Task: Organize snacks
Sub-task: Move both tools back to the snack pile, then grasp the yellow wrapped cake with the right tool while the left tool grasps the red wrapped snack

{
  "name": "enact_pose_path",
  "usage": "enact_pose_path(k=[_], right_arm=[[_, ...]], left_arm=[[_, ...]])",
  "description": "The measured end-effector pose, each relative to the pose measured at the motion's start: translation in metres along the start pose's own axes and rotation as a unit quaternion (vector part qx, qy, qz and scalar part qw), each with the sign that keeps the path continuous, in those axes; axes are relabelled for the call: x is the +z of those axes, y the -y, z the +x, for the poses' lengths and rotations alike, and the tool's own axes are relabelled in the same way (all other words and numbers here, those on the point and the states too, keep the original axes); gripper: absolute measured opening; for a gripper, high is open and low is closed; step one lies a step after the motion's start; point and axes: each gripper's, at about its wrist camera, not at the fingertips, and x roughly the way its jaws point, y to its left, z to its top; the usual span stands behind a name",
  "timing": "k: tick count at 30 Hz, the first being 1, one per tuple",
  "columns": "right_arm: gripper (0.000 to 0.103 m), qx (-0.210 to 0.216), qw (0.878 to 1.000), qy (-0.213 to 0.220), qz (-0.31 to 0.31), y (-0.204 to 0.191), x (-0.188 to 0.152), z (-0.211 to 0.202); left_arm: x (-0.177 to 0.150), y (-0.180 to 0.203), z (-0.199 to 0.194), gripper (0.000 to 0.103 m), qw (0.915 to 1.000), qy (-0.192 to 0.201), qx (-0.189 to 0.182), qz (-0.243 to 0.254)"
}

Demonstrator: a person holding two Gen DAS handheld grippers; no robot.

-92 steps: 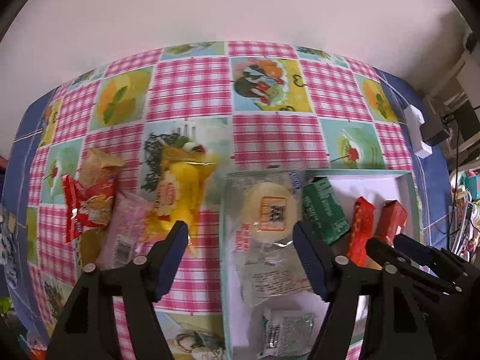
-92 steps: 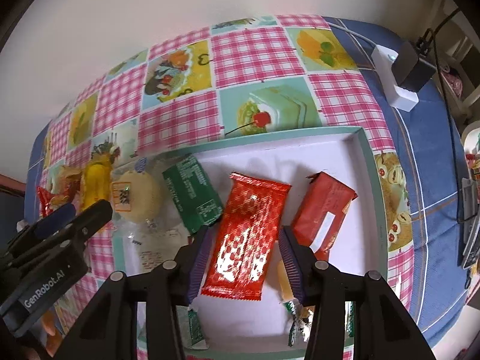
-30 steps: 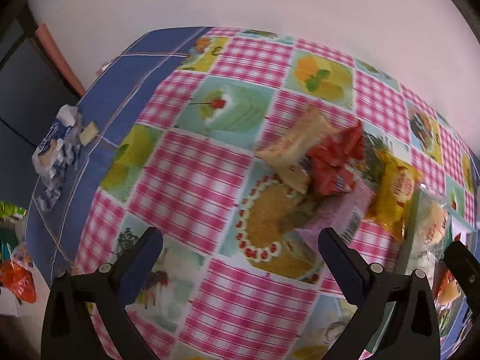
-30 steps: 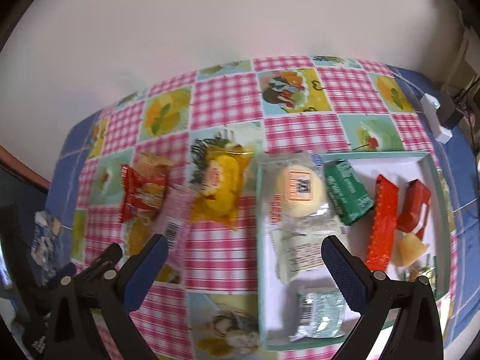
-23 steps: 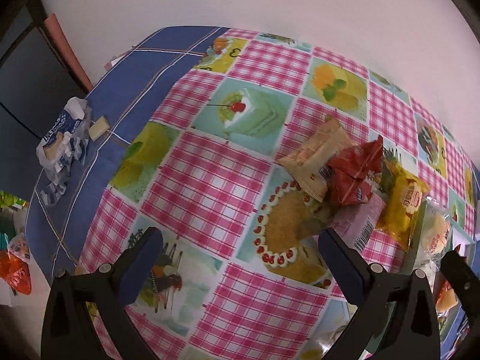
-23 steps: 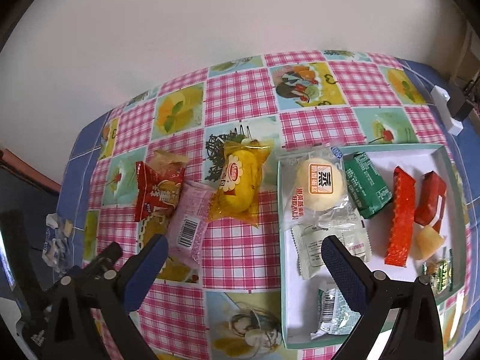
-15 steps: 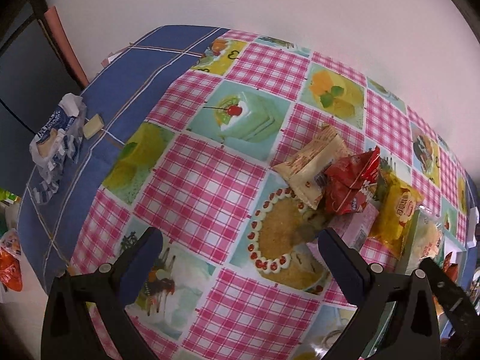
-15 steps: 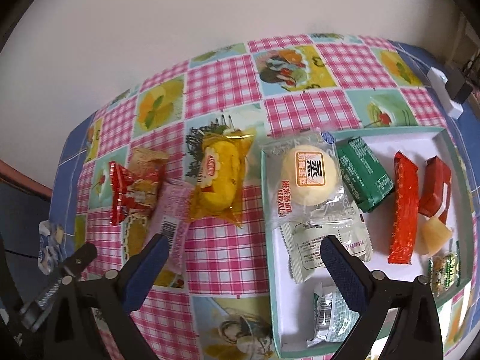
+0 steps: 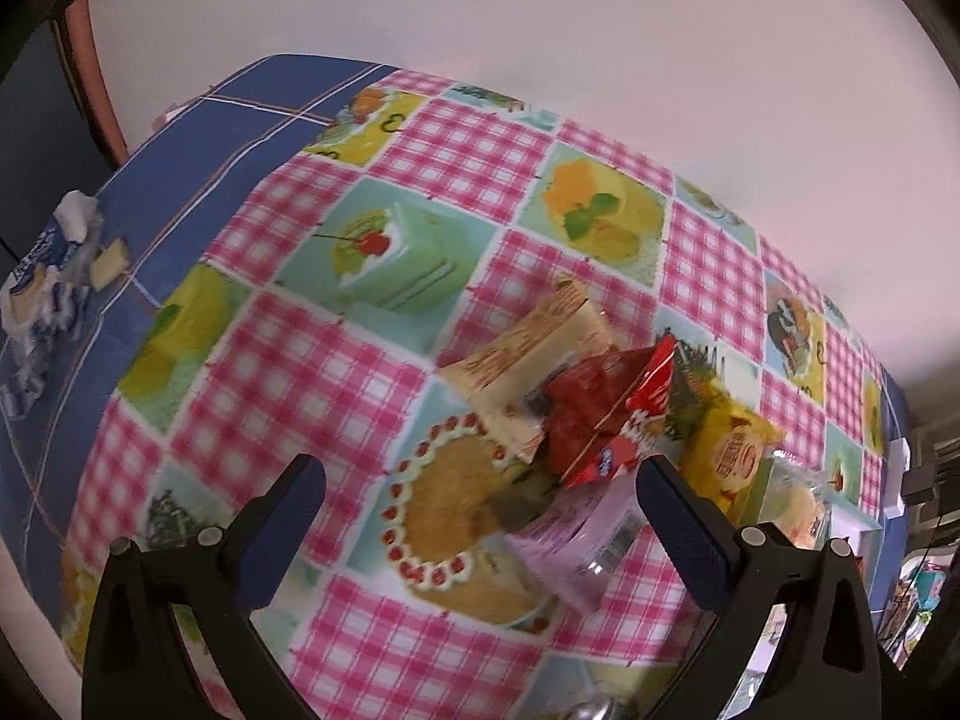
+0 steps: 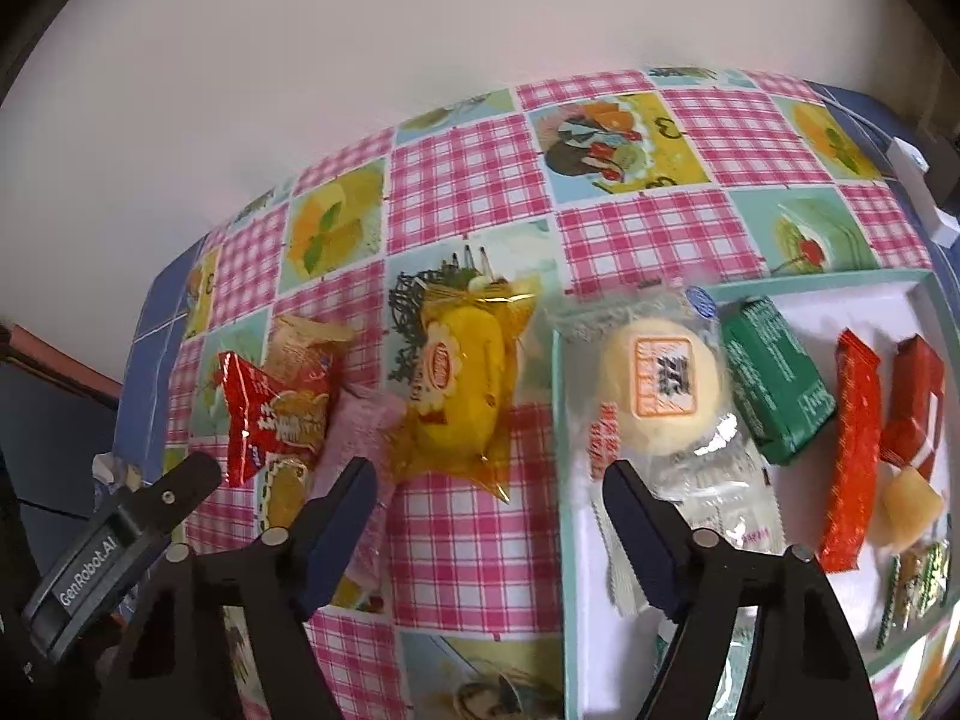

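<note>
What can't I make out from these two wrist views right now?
- Pink packet: left wrist view, motion-blurred, label unreadable.
- Tray: right wrist view, near end hidden behind right claw; right side cropped.
- Small green wrappers: right wrist view, too small to identify.

On the tablecloth [image 10: 468, 198] I see the tray [image 10: 924, 294] at right, holding a round bun [image 10: 660, 396], a box [image 10: 774, 378] and two bars. Left of it lie the wrapped cake [image 10: 462, 396], then a crinkled packet [image 10: 276, 414], apparently overlapping a cracker pack [image 9: 528, 354].
</note>
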Motion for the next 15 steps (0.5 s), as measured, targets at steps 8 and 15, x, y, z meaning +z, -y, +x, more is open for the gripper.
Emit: enact_pose_path(k=[8,15], right_arm=[[0.070,0.011,1.000,-0.007,0.010,-0.003,0.012,0.018],[0.060,0.014,1.000,-0.012,0.015,-0.006,0.022,0.033]], left_arm=[[0.010,0.008,0.018,0.103,0.9997,-0.008,-0.021,0.001],[0.015,0.017,0.030,0.103,0.9993,-0.010,-0.035,0.004]])
